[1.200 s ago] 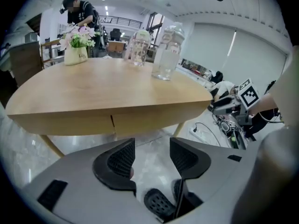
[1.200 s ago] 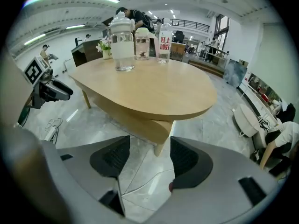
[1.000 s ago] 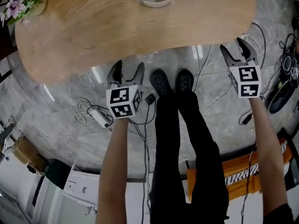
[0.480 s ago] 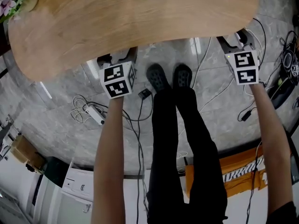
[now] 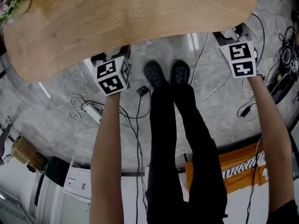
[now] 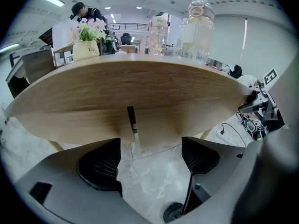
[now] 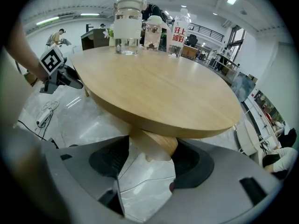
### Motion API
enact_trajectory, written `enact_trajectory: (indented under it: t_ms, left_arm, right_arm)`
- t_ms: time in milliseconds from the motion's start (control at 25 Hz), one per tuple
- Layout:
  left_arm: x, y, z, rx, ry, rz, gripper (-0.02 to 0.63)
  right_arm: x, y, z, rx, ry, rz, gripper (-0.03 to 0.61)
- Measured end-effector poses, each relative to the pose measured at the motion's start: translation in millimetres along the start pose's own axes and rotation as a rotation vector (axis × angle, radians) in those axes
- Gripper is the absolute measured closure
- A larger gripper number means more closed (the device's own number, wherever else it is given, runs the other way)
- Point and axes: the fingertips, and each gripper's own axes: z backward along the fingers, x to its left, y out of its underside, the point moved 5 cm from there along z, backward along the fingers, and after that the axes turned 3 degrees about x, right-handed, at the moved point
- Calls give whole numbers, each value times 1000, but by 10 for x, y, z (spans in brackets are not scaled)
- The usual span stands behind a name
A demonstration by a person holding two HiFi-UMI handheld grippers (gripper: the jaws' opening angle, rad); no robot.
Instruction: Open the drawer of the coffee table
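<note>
Both hands are reaching low at the near rim of the wooden bench, and in the head view the tips are hiding under its edge. The left tongs are standing spread wide with nothing between the pads. They are pointing straight at the drawer, which is sitting under the benchtop. Its thin dark pull is hanging just above the gap, untouched. The right tongs are gaping too, and a pale wooden leg is showing in their gap; whether the pads are touching it, I cannot tell. A glass jar is standing on top. Black shoes are resting on the marble floor between the arms.
</note>
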Motion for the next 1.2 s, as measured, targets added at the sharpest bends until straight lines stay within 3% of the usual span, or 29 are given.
enact_trajectory:
  t_ms: [200,360,920,1200]
  left_arm:
    - [51,0,10,0,-45,-39,206]
    - [144,18,16,-7,-78,-5,173]
    - [-228,-25,48,-15,56,-166,176]
    - [-202,-30,51,-19,31,-163,196]
  right_arm:
    - [2,8,7,3,-1,-1,333]
    - [10,5,-6,4,-4,1,334]
    - [-15,12,15,8,-12,-21,334]
    - [-11,-1,8,17,-3,-22,334]
